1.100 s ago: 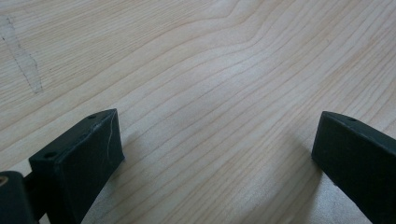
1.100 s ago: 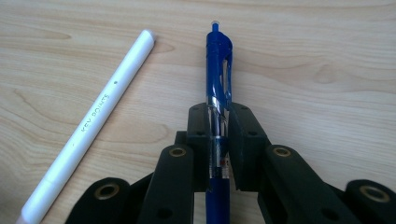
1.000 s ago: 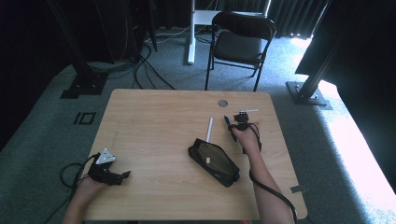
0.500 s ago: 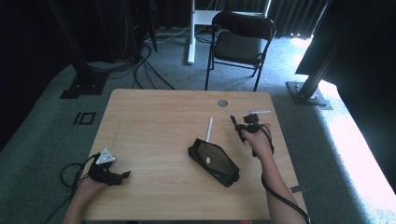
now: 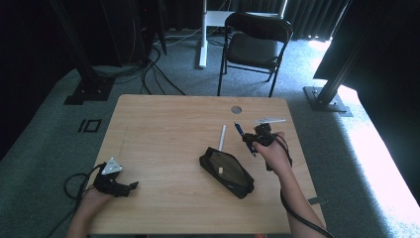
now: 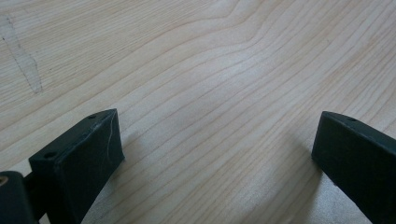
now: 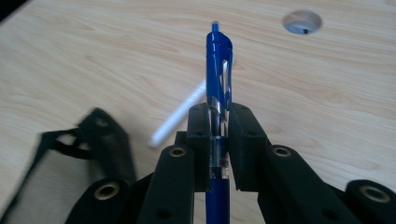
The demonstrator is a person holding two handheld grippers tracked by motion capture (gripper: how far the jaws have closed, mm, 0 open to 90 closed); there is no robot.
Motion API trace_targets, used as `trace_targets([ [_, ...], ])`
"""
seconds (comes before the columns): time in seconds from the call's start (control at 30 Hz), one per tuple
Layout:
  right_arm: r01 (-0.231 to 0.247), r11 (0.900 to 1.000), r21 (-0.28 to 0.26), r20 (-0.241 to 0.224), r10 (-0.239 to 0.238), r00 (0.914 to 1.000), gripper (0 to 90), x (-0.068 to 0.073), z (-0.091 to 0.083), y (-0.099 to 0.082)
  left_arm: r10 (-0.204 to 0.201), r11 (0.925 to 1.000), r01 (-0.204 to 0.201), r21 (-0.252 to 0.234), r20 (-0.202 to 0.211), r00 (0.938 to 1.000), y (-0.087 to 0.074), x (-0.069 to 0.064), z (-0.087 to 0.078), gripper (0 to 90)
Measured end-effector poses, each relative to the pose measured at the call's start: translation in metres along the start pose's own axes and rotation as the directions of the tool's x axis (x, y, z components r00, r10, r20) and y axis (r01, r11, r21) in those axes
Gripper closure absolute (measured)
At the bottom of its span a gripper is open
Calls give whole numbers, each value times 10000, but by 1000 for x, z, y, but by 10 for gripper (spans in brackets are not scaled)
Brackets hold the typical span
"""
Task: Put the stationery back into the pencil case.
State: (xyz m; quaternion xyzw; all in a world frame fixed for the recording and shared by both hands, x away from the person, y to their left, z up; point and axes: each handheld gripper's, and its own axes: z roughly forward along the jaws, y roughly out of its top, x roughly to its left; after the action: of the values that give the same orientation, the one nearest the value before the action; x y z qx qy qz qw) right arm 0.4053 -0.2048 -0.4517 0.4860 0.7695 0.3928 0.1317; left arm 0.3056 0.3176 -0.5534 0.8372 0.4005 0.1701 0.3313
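Looking down from the high view, the right hand-held gripper (image 5: pixel 252 140) is clamped on a blue pen (image 5: pixel 243 137) above the table (image 5: pixel 163 129), just right of the open black pouch (image 5: pixel 227 171); a white pen (image 5: pixel 222 137) lies beyond the pouch and another (image 5: pixel 270 120) near the far right edge. The left hand-held gripper (image 5: pixel 117 184) rests at the near left corner, well apart from all of it. In the left gripper view the jaws stand wide with bare wood between them — nothing held. In the right gripper view the blue pen (image 7: pixel 218 84) runs straight up between the closed pads (image 7: pixel 201 140), its clip end well past them, with the pouch (image 7: pixel 100 140) blurred low on the left and the white pen (image 7: pixel 180 114) behind. The step in hand looks like carrying this pen to the pouch. To do it well, keep the grip firm so the pen does not swivel, lower it lengthwise along the opening rather than across it, get the tip well inside before letting go — and steadying the pouch with the idle left one would help.
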Motion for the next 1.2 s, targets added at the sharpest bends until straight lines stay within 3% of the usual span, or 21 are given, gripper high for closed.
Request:
trace_targets([
  [0.4,631,9978,-178,-861,-644,9942,795,33,-10,0,1,10000,-1,0,0,10000,0,0,0,21],
  [0.67,1137,9935,-100,-1340,-1140,9844,795,53,-10,-5,4,10000,-4,-3,1,10000,0,0,0,21],
  [0.93,1627,9859,387,-1917,-1525,9695,795,68,-3,-14,11,10000,-11,3,0,10000,0,0,0,21],
  [1.2,2094,9732,949,-1970,-1879,9622,795,75,6,-25,0,10000,0,0,0,10000,0,0,0,21],
])
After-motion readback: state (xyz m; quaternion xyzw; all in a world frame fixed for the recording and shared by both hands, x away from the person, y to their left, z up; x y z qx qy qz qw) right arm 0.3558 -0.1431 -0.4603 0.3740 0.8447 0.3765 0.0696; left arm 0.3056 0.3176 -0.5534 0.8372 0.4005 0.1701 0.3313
